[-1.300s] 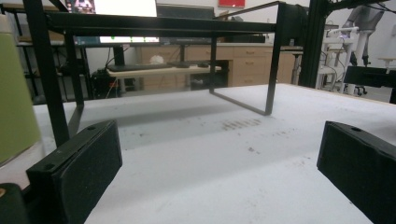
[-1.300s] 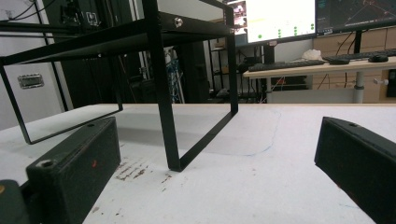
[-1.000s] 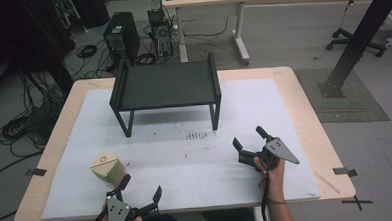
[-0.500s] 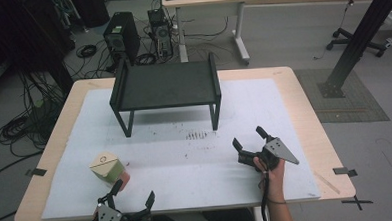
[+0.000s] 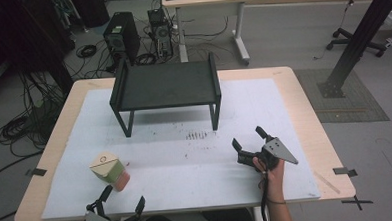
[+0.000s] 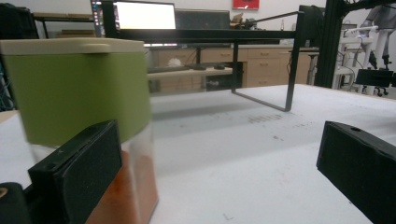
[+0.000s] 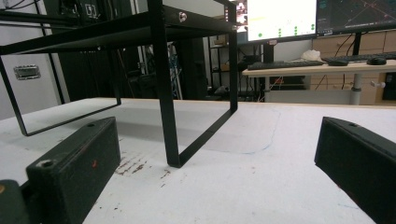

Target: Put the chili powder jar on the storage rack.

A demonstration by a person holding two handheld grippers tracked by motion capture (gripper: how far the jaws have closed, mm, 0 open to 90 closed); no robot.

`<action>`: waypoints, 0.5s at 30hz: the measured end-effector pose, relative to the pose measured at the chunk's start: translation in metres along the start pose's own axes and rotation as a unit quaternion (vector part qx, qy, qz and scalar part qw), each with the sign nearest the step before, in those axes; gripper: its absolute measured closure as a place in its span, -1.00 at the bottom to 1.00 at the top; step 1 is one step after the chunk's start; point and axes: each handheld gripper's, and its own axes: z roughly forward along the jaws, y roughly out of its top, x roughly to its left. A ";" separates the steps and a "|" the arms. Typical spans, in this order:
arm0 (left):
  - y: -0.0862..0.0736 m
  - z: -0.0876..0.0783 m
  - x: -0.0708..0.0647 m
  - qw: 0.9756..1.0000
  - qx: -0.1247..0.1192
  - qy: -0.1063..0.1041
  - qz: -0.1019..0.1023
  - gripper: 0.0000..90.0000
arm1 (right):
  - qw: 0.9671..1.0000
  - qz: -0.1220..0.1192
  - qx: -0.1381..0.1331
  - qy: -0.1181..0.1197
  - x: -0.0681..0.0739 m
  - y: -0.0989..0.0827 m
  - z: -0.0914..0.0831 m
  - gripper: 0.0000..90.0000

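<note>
Green-lidded container (image 5: 110,171) stood on the white surface (image 5: 186,166), left gripper (image 5: 122,199) spread wide just behind it, right gripper (image 5: 246,139) spread, facing a black rack (image 5: 165,85).

floor (image 5: 290,31): grey | desk (image 5: 206,0): beyond table | computer tower (image 5: 121,38) | cables (image 5: 14,128): left
</note>
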 end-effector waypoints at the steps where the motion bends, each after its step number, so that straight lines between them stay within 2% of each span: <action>1: 0.000 -0.001 0.002 1.000 0.000 0.001 0.000 -0.98 | 1.000 0.000 0.000 0.000 0.000 0.000 0.000 -1.00; 15: 0.004 -0.009 0.021 1.000 -0.002 0.008 0.003 -0.98 | 1.000 0.000 0.001 -0.004 0.000 0.000 0.000 -1.00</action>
